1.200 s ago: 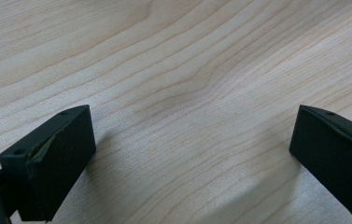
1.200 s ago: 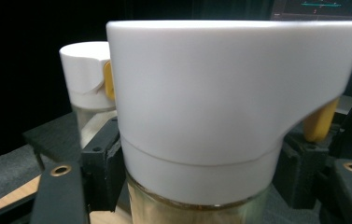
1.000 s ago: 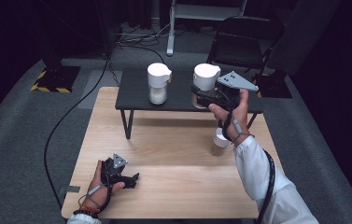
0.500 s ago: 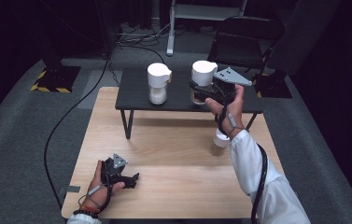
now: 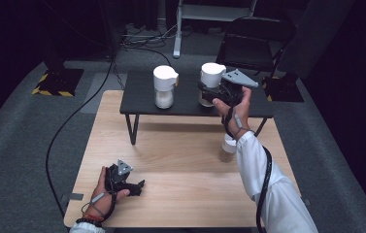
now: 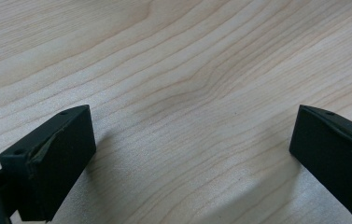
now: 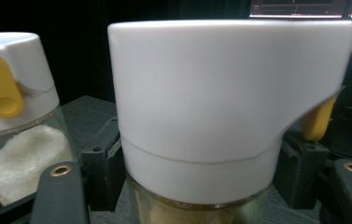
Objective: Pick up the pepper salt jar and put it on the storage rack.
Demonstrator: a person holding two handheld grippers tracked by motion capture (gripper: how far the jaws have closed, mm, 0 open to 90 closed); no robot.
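The right gripper [image 5: 208, 92] has its jaws clamped on a jar [image 7: 220, 121], one jaw on each side of the glass just under the white lid. In the right gripper view the lid rises close above the jaws, with a yellow flap at its far right edge. In the high view the jar is at the right part of the black stand [image 5: 141, 104], near the stand's top; whether it rests there I cannot tell. A second jar [image 5: 164, 87], white-lidded with white grains inside, stands well to its left on the same stand. Against the earlier frames, the right hand [image 5: 231, 104] has carried the jar a little farther back and lower over the stand. A third jar [image 5: 228, 149] stands on the wooden tabletop [image 5: 180, 160], partly behind the sleeve.

The left gripper [image 5: 139, 186] lies at the tabletop's near left, its jaws wide apart with bare wood between them; it is where it was before.
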